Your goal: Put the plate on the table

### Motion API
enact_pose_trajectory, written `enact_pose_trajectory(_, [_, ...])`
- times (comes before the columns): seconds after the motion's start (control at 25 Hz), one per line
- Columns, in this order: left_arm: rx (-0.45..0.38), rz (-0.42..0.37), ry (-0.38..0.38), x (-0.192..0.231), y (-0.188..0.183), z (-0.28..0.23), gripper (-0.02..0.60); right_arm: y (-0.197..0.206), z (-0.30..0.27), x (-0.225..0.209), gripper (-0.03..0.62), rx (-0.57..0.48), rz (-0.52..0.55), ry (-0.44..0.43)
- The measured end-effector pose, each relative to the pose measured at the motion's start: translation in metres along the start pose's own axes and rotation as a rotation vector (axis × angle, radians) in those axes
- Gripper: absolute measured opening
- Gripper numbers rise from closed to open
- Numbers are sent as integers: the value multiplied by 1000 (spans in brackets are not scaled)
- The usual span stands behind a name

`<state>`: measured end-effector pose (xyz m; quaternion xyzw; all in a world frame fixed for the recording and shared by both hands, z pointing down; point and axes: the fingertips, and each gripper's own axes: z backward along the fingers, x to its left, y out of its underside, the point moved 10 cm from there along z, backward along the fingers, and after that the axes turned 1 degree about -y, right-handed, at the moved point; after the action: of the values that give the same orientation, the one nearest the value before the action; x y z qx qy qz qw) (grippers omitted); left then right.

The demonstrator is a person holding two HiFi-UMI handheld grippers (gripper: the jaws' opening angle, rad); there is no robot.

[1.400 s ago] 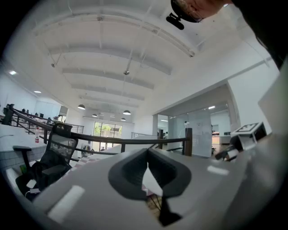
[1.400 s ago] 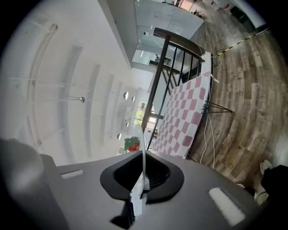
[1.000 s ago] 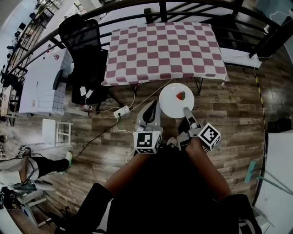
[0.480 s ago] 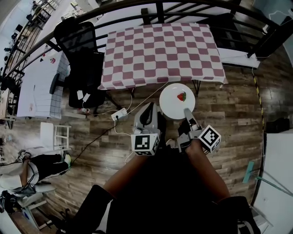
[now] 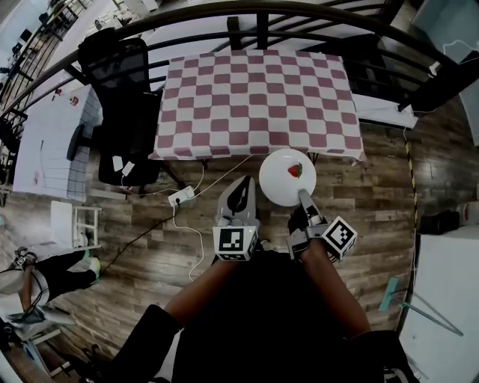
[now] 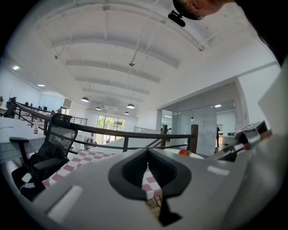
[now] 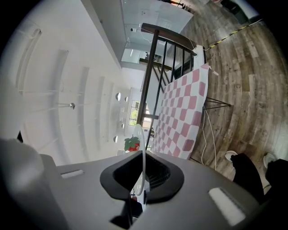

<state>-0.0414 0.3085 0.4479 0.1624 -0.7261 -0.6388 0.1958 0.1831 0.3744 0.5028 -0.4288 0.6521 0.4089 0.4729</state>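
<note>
A white plate [image 5: 283, 182] with a strawberry [image 5: 296, 170] on it hangs over the wooden floor, just short of the near edge of the table [image 5: 258, 97] with the red-and-white checked cloth. My right gripper [image 5: 303, 197] is shut on the plate's near rim. In the right gripper view the plate [image 7: 142, 155] stands edge-on between the jaws, with the strawberry [image 7: 132, 143] beyond them. My left gripper [image 5: 241, 183] is beside the plate on its left, shut and holding nothing. In the left gripper view the checked table [image 6: 83, 158] lies ahead of it.
A black office chair [image 5: 123, 90] stands at the table's left corner. A dark railing [image 5: 262, 11] runs behind the table. A power strip with cables [image 5: 178, 198] lies on the floor under the near left corner. A white desk [image 5: 45, 142] is at far left.
Both grippers and the plate have come closer to the table. The table's near edge now lies right by the plate's far rim. The grip on the plate is unchanged.
</note>
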Motion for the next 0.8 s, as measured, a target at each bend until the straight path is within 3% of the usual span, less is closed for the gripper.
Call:
enact_pose_trajectory(0.08, [1, -8, -3, 6, -5, -15, 9, -8, -14, 4, 8, 10, 18, 29])
enact_pose_trajectory(0.28, [-2, 10, 8, 24, -8, -57, 9, -26, -64, 20, 8, 19, 24, -7])
enact_pose_trajectory(0.4, [-14, 16, 12, 40, -16, -85, 9, -33, -91, 27, 8, 28, 27, 34])
enact_pose_trajectory(0.8, [-38, 31, 25, 108, -38, -160, 9, -53, -188, 45, 8, -6, -21, 48])
